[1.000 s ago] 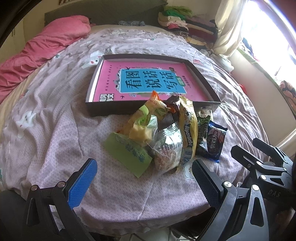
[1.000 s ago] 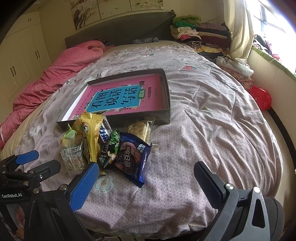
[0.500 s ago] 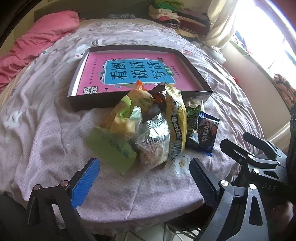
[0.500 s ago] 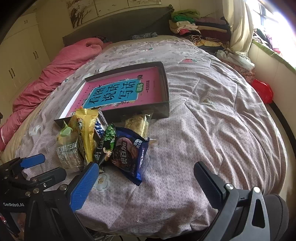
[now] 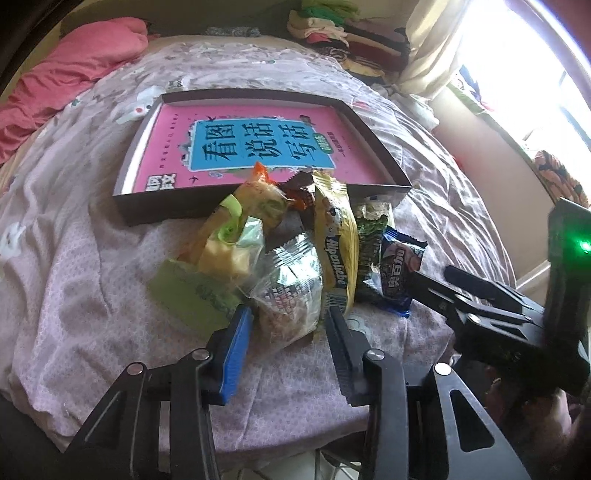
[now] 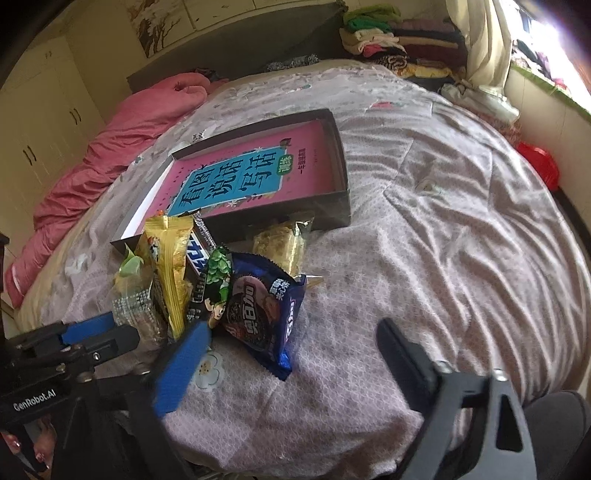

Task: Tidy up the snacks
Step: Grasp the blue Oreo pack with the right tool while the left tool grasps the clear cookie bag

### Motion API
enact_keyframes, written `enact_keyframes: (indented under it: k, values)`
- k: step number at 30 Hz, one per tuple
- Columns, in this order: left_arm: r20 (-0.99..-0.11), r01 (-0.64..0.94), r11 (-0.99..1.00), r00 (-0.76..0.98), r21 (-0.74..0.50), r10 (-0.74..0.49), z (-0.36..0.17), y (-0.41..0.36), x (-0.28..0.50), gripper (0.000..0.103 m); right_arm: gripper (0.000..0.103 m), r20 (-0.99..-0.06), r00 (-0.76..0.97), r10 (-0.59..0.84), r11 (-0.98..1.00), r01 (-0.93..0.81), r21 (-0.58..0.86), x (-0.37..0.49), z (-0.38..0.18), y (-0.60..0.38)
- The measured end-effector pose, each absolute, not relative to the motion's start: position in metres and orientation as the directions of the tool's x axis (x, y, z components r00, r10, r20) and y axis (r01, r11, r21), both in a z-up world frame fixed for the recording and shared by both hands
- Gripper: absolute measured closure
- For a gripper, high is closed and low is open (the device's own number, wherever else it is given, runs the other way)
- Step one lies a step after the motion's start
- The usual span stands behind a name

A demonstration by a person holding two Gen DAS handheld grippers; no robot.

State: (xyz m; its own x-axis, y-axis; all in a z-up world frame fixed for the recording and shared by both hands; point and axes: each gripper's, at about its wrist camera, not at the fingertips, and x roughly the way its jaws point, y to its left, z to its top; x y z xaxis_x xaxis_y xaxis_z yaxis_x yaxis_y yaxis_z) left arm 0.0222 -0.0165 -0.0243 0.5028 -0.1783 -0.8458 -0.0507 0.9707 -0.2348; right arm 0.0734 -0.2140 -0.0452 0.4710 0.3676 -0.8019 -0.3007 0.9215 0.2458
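A heap of snack packets lies on the bed in front of a dark shallow box (image 5: pixel 155 210) with a pink book inside. My left gripper (image 5: pixel 284 332) is open, its jaws on either side of a clear silvery packet (image 5: pixel 291 291) at the heap's near edge. Beside it lie a yellow packet (image 5: pixel 338 236), a green packet (image 5: pixel 369 254) and a blue cookie packet (image 5: pixel 400 271). My right gripper (image 6: pixel 295 365) is open just short of the blue cookie packet (image 6: pixel 258 314). The box (image 6: pixel 340 206) stands behind the heap.
A flat light-green packet (image 5: pixel 195 295) lies at the heap's left. A pink quilt (image 6: pixel 110 147) is bunched at the far left of the bed. Folded clothes (image 6: pixel 399 33) are stacked at the head. The bed edge is just below both grippers.
My left gripper has moved forward to the heap and narrowed its jaws around the clear silvery packet. My right gripper has moved closer to the blue cookie packet.
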Motion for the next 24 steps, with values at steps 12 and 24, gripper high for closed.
enact_keyframes:
  k: [12, 24]
  values:
    - [-0.839, -0.048, 0.966, 0.508, -0.253, -0.195, -0.028, -0.022, 0.030, 0.061, 0.057, -0.804, 0.390, 0.449, 0.873, -0.382, 0.302, 0.087, -0.065, -0.194]
    - [-0.833, -0.053, 0.956, 0.507, -0.289, -0.223, -0.035, -0.014, 0.039, 0.072, 0.072, -0.761, 0.425, 0.490, 0.853, -0.412, 0.319, 0.089, -0.056, -0.197]
